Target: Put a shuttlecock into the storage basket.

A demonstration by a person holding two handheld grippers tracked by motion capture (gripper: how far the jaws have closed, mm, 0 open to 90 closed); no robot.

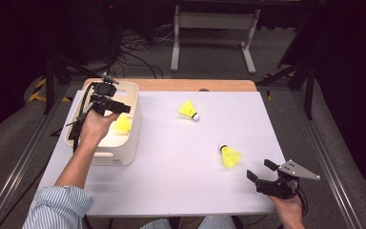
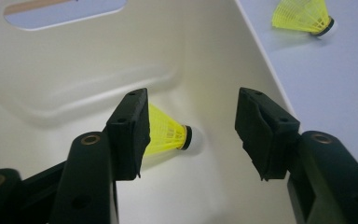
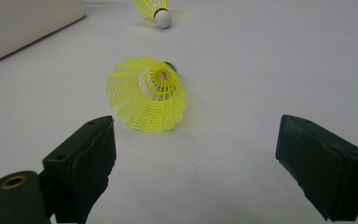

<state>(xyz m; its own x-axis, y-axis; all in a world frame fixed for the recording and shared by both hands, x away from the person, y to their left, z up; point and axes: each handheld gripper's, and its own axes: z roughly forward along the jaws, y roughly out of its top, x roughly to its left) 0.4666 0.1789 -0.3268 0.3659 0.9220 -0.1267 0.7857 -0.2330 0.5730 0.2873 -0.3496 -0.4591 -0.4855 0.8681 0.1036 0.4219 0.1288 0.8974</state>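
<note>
The white tabletop (image 1: 171, 191) carries a cream plastic bin (image 1: 129, 138) at its left edge, toward the far left corner. The work in hand looks like gathering yellow shuttlecocks into that bin.

One shuttlecock (image 2: 168, 133) already lies on its side on the bin floor, below the left gripper (image 1: 115, 106), which hangs over the bin with its jaws standing apart and nothing between the pads. A second shuttlecock (image 1: 189, 110) lies near the middle of the far edge, white cork pointing right. The third, nearest shuttlecock (image 1: 229, 156) lies toward the near right corner, just ahead of the right gripper (image 1: 262, 170), whose jaws are spread wide and empty. In the right gripper view its open skirt faces the jaws and its cork points away.

These shuttlecocks are probably very light, so a nudge from one pad could roll or skid them across the smooth surface before the other pad arrives. The mesh skirt looks like thin nylon: springy, easily squashed, likely to recover if pinched gently. The cork is firmer but small and rounded, so it may slip out. The safest hold is probably across the narrow part of the skirt just behind the cork, closed softly with both pads meeting it together.
</note>
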